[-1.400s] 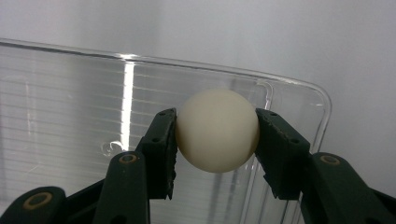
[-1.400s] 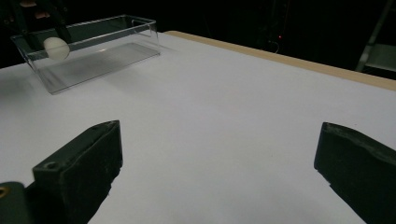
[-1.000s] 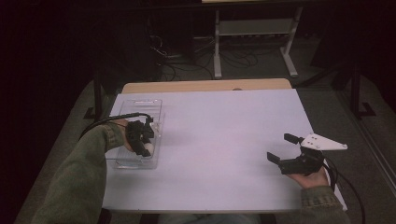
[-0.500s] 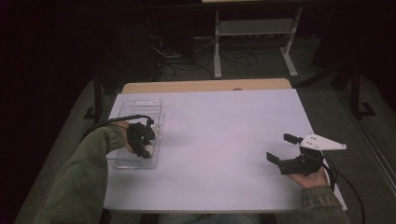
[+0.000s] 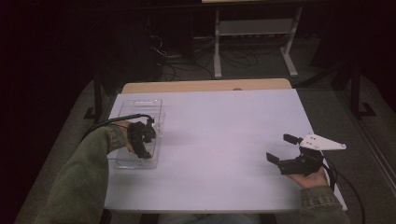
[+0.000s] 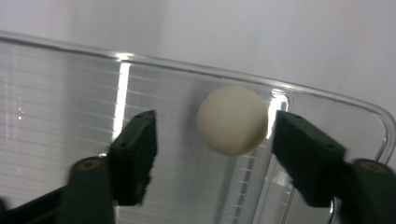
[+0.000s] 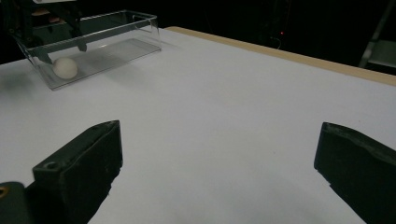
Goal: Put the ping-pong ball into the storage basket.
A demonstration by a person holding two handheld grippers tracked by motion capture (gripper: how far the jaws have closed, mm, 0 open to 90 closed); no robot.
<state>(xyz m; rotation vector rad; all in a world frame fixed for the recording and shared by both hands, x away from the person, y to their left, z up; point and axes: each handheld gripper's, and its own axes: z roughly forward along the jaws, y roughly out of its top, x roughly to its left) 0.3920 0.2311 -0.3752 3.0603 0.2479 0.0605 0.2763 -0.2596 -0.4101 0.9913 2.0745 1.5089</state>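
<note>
A cream ball (image 6: 232, 120) lies on the floor of a clear plastic box (image 5: 140, 105) at the table's left. My left gripper (image 5: 140, 140) reaches down into the box, and its jaws have just been opening. In the left gripper view the left gripper (image 6: 215, 135) stands open with the ball between the pads; neither pad presses on it, though the right one is very close. My right gripper (image 5: 282, 148) rests low at the table's right front, open with nothing in it. The right gripper view shows the right gripper (image 7: 217, 154) spread wide, with the ball (image 7: 65, 66) far off in the box (image 7: 116, 28).
A white sheet (image 5: 219, 140) covers the table, with a wooden strip (image 5: 205, 86) along the far edge. Beyond it stand a metal shelf frame (image 5: 254, 28) and cables on a dark floor. A cable (image 5: 112, 122) trails from the left gripper.
Both hands keep their places. The high view is too coarse to show the left jaws moving.
</note>
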